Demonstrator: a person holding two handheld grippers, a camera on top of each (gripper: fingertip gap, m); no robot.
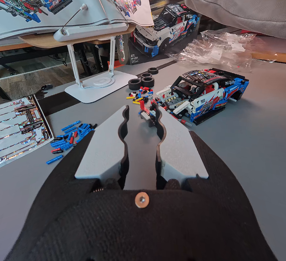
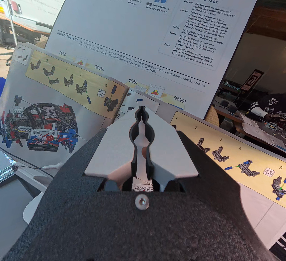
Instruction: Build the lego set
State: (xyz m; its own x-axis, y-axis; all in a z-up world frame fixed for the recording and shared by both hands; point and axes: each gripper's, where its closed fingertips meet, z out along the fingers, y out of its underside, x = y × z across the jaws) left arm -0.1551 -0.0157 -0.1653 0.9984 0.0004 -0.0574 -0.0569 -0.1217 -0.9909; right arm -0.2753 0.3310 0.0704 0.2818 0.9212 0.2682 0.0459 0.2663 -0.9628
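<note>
Left gripper [image 1: 143, 114] hovers low over the grey counter [image 1: 232, 153], jaws open and empty. Blue, white and red brick-built car [image 1: 205, 97] sits far right, loose pins to its left. Right gripper [image 2: 141, 108], jaws closed, pinches a page of the printed instruction booklet [image 2: 51, 114]. Paper: thin, floppy, tears easily; hold the edge. Car: rigid but fragile; lift by chassis.

Left wrist view overlooks the table [image 1: 232, 153] — right's close on the shared booklet [image 2: 46, 114].
</note>
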